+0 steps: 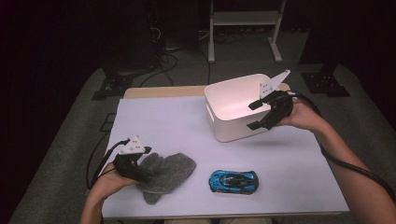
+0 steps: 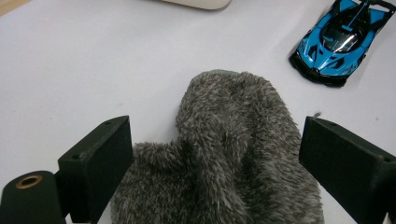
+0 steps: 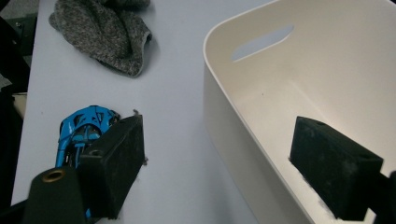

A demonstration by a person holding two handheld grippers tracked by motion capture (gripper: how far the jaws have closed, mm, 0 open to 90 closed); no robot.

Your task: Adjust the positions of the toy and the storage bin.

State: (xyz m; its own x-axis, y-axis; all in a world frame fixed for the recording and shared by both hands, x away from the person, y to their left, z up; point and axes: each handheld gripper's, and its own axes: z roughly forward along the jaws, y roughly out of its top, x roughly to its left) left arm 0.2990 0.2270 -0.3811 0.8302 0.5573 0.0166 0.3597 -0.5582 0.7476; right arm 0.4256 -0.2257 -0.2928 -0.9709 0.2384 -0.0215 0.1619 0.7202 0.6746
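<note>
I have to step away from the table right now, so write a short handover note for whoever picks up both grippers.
Left gripper: open, jaws astride the grey fuzzy sock at the table's near left, not yet closed on it.
Right gripper: open, jaws straddling the near wall of the white bin, one inside, one outside.
Blue toy car: on the white table, near edge, in front of the bin.
Done: nothing is in the bin that I can see.
Left, probably: grip the sock and drop it in the bin, then the car.

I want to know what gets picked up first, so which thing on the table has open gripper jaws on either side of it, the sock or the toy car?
The fuzzy grey sock, between the left gripper's open jaws; the blue toy car lies apart.
</note>
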